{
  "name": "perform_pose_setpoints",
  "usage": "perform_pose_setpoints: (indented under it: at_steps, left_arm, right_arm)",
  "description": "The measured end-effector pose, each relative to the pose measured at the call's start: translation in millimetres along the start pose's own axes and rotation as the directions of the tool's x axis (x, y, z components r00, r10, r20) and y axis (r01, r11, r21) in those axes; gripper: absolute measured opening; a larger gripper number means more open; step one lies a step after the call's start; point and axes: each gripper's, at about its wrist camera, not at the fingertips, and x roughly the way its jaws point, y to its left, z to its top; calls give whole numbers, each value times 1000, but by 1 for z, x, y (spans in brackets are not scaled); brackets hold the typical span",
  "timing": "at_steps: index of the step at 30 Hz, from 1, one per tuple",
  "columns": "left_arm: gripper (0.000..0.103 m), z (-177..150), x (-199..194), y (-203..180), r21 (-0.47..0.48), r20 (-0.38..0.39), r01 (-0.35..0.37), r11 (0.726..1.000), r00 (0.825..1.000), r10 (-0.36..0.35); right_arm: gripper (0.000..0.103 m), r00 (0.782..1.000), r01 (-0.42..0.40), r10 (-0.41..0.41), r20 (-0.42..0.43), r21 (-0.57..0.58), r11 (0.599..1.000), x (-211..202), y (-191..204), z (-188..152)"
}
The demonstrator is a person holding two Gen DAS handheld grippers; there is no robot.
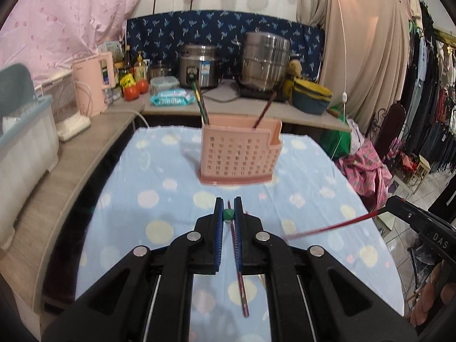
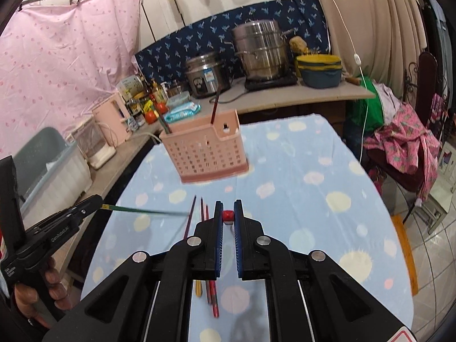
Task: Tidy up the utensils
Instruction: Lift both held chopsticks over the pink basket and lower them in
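Jaws clamped, left gripper (image 1: 228, 213) on green chopstick (image 2: 148, 210), right gripper (image 2: 228, 213) on red chopstick (image 1: 327, 228): tip upright, lower into far pink slotted plastic holder (image 1: 238, 154).

Behind your work area you have a steel rice cooker (image 1: 199, 65) beside a tall steel steamer pot (image 1: 263, 61), both against a navy leaf-print cloth (image 1: 216, 30). To the left you see a pink kettle (image 1: 92, 85), two tomatoes (image 1: 136, 89) and a wipes pack (image 1: 172, 98). A pink curtain (image 2: 62, 65) hangs at left; clothes (image 1: 433, 91) hang at right.
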Motion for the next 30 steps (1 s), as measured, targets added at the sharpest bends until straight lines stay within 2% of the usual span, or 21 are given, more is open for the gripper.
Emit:
perform_pose_setpoints:
  at_steps: [11,19,25,30]
  left_arm:
    - [7,79,-6,2,0,132,29,1000,991,-29]
    - [7,141,-5,8,-14,239,44,999,970,-39]
    - [7,187,12,9,-14,311,36,999,950,-30]
    - [7,210,41,12,-16,318,25,1000,948,-19]
  right_arm:
    - [7,995,-38,37,96,4,999,9,3,84]
    - [7,979,-38,40,199,-13,999,17,17,149]
    - [7,966,-9,15,259,-21,1000,39,26,201]
    - [7,959,22,-11,282,-33,999,69,32,230]
